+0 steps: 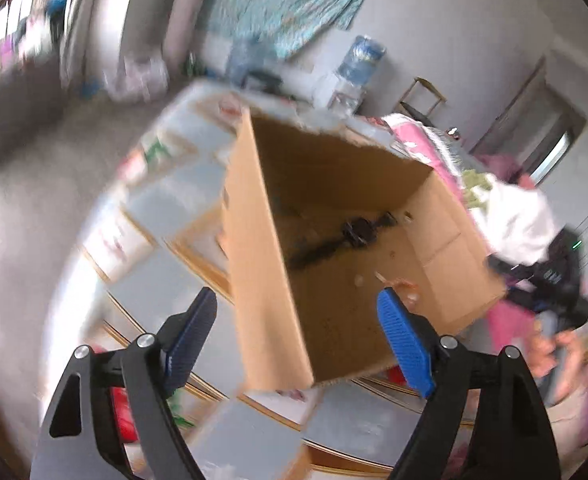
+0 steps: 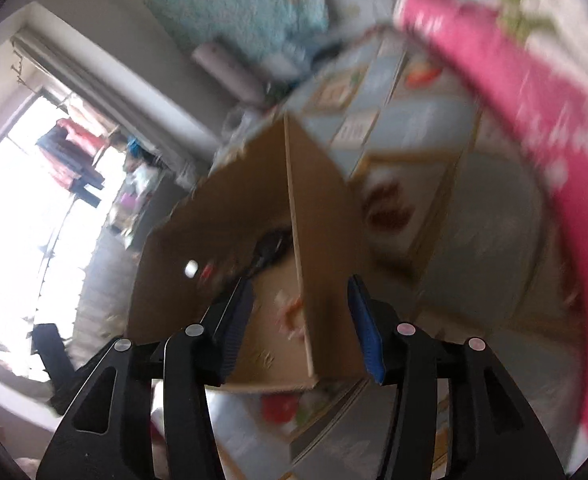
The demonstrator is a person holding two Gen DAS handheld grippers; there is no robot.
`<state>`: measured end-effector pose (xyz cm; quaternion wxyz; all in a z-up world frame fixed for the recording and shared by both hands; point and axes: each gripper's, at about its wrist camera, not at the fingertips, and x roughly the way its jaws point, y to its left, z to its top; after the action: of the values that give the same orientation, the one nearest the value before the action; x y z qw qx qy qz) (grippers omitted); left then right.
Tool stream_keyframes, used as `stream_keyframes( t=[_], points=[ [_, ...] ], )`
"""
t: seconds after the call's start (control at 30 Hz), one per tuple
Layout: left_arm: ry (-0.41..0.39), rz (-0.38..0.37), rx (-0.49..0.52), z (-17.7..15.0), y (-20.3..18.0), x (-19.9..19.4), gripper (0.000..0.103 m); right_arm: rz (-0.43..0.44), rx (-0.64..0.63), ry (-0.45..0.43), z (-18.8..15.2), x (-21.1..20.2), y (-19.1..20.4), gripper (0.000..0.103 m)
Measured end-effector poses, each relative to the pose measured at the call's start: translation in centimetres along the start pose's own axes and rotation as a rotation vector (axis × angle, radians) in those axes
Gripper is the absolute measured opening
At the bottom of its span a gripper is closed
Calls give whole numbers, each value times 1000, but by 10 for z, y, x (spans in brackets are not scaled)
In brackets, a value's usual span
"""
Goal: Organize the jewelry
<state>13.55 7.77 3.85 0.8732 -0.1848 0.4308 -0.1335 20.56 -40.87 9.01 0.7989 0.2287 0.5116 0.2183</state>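
Note:
An open cardboard box [image 1: 334, 320] stands on a table with a blue-grey patchwork cover [image 1: 165, 200]. On the box floor lie a black wristwatch [image 1: 350, 236] and a few small pale and orange jewelry pieces [image 1: 402, 284]. My left gripper [image 1: 296, 300] is open, and the box's near wall runs between its blue pads without touching them. In the blurred right wrist view, my right gripper [image 2: 301, 284] is open astride another wall of the box [image 2: 326, 240], pads apart from it. The watch [image 2: 269, 248] and small pieces [image 2: 289, 308] show inside.
A person's hand [image 1: 562, 356] holds the other gripper's black body at the box's right. Pink cloth [image 2: 534, 120] lies along the table's right side. A water bottle [image 1: 364, 60] and a teal blanket [image 1: 285, 4] sit beyond the table. A bright window [image 2: 21, 200] is at left.

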Motion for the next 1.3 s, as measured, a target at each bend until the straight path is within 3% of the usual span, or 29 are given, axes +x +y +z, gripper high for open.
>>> stream_keyframes(
  t=[0.1, 0.2, 0.4, 0.7, 0.83, 0.97, 1.03, 1.13, 1.3],
  points=[
    [50, -103, -52, -8, 4, 11, 80, -7, -20, 25, -4, -1, 8, 48],
    [27, -48, -23, -13, -1, 8, 81, -28, -46, 37, -13, -1, 16, 47],
    [21, -78, -76, -18, 8, -2, 81, -35, -30, 39, -30, -12, 20, 47],
    [34, -59, -17, -56, -6, -25, 81, -52, -19, 16, -53, -23, 17, 48],
    [-59, 53, 60, -63, -19, -44, 83, -115, -63, -50, -63, -38, 26, 48],
    [-183, 144, 130, -72, -37, -76, 87, -191, -157, -176, -84, -67, 48, 58],
    [-233, 168, 142, -74, -45, -89, 97, -224, -197, -228, -94, -78, 57, 64],
    [-291, 166, 157, -76, -56, -106, 98, -258, -279, -305, -111, -94, 77, 72],
    [-333, 269, 108, -84, -71, -119, 98, -286, -391, -378, -133, -99, 102, 89]
  ],
)
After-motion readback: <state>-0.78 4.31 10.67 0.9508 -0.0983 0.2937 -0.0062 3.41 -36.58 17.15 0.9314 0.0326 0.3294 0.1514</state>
